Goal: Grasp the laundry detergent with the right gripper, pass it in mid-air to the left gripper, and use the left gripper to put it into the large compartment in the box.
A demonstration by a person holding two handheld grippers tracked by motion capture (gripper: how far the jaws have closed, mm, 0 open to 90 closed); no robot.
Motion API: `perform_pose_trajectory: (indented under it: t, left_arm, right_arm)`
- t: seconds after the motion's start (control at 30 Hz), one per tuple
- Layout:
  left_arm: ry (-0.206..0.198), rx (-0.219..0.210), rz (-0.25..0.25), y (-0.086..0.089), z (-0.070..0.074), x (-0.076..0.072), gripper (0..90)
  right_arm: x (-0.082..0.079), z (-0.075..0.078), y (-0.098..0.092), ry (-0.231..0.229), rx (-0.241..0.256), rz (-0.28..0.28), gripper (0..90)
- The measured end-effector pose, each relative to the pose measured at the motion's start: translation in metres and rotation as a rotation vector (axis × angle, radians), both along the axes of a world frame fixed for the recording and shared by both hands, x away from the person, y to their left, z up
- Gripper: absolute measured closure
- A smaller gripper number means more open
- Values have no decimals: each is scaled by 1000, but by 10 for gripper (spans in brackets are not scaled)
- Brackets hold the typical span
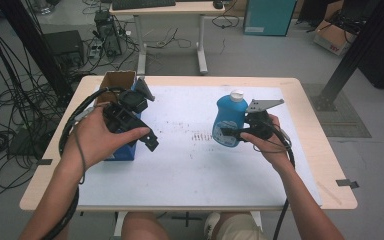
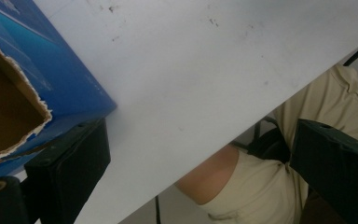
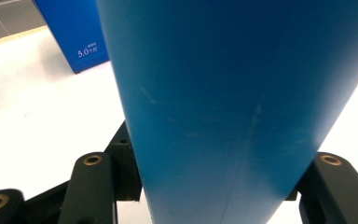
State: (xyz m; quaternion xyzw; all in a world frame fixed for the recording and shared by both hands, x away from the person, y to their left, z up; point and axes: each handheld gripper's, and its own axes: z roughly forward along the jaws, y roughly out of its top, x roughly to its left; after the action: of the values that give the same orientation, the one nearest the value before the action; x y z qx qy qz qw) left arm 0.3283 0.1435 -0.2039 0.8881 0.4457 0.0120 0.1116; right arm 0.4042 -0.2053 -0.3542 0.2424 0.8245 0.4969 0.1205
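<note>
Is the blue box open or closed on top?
Open. The blue box has its flap lifted in the high view, and the left gripper view shows a torn edge and brown inside.

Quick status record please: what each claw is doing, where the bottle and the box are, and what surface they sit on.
left claw: open, one jaw against the outer wall of the blue box
right claw: shut on the blue bottle
blue bottle: upright, white cap on, right of centre
blue box: top open, brown inside, at the table's left side
surface: white mat on a wooden table
gap: bottle and box stand apart
</note>
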Motion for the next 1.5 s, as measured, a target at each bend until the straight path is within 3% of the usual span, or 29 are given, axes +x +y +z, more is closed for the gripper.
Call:
perform_pose_trajectory:
  t: [0.07,0.27,0.5,0.57,0.6,0.63,0.73,0.8,0.9,1.07,1.23,1.5]
  left_arm:
    - [-2,14,2,4,1,1,53]
    - [-5,-7,-46,11,13,2,54]
    - [-18,-3,-96,5,25,8,55]
    - [-5,41,-145,2,30,12,55]
    - [-14,104,-165,-2,32,13,55]
    - [-17,129,-171,-4,34,14,54]
    - [-31,140,-219,-10,45,17,58]
    - [-62,176,-240,-14,51,18,56]
    - [-89,146,-301,-20,60,22,57]
    - [-135,137,-394,-32,69,29,55]
    - [-122,152,-486,-45,74,42,50]
    - [-89,134,-595,-58,70,60,46]
  right_arm:
    - [1,1,3,5,3,5,426]
    - [4,3,16,17,-12,18,426]
    - [3,6,37,24,-33,76,426]
    - [2,7,42,25,-33,89,426]
    - [1,8,44,25,-31,98,426]
    - [1,9,47,29,-31,106,426]
    - [-1,11,54,29,-33,124,426]
    - [-2,13,58,33,-36,143,426]
    - [-4,16,65,42,-33,173,426]
    - [-8,22,80,52,-33,240,426]
    - [-12,27,92,48,-27,297,426]
    - [-17,28,105,59,-35,363,426]
